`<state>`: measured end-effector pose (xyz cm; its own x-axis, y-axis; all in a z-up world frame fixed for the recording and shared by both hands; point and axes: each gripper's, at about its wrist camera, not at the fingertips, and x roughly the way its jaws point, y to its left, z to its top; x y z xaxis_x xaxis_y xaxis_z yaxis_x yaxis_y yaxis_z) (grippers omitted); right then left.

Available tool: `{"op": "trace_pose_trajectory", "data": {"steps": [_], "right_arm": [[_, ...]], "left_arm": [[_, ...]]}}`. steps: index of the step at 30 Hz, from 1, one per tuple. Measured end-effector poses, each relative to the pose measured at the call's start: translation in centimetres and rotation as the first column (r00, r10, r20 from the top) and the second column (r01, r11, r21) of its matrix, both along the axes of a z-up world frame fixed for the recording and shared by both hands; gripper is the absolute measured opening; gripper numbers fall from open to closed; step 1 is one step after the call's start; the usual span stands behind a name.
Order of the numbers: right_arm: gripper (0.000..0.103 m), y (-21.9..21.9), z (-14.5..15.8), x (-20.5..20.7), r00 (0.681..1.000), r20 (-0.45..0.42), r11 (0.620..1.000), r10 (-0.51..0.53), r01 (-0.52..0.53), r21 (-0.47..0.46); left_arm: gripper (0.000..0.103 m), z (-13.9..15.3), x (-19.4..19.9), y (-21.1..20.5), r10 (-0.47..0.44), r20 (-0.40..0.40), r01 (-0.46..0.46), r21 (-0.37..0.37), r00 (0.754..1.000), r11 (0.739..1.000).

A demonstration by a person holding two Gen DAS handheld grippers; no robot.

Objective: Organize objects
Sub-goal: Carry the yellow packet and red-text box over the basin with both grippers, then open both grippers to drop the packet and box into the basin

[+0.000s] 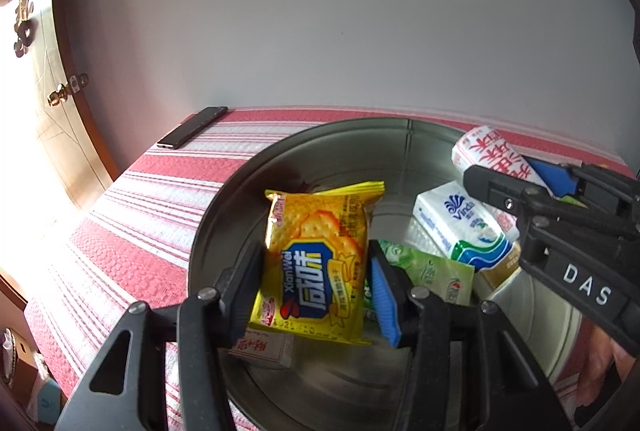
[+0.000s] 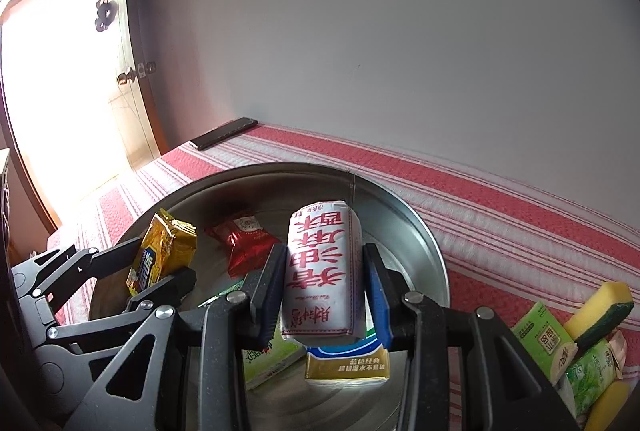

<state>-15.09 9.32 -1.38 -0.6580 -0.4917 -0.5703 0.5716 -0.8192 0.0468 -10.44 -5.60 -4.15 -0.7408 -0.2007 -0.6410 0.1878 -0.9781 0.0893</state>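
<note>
A round metal basin [image 1: 224, 199] [image 2: 420, 231] sits on a red-and-white striped cloth. My left gripper [image 1: 314, 291] is shut on a yellow cracker packet [image 1: 316, 259] [image 2: 162, 255], which it holds upright over the basin. My right gripper [image 2: 324, 291] [image 1: 532, 187] is shut on a white pack with red characters [image 2: 322, 271] [image 1: 492, 151], also above the basin. Inside the basin lie a blue-and-white tissue pack [image 1: 460, 223] [image 2: 346, 361], a green tissue pack [image 1: 424, 271] [image 2: 272, 355], a red packet [image 2: 244, 243] and a small white box [image 1: 266, 349].
A dark phone [image 1: 192, 127] [image 2: 224, 133] lies at the cloth's far left corner by the wall. Right of the basin are green tissue packs [image 2: 546, 341] and yellow-green sponges [image 2: 600, 311]. A wooden door [image 1: 56, 95] stands at the left.
</note>
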Motion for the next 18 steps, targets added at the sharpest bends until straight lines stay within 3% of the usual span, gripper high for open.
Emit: {"op": "trace_pose_trajectory", "data": {"steps": [18], "right_arm": [[0.044, -0.6, -1.3, 0.2, 0.999, 0.021, 0.999, 0.025, -0.025, 0.023]], "left_arm": [[0.054, -0.3, 0.0, -0.3, 0.016, 0.028, -0.015, -0.017, 0.999, 1.0]]}}
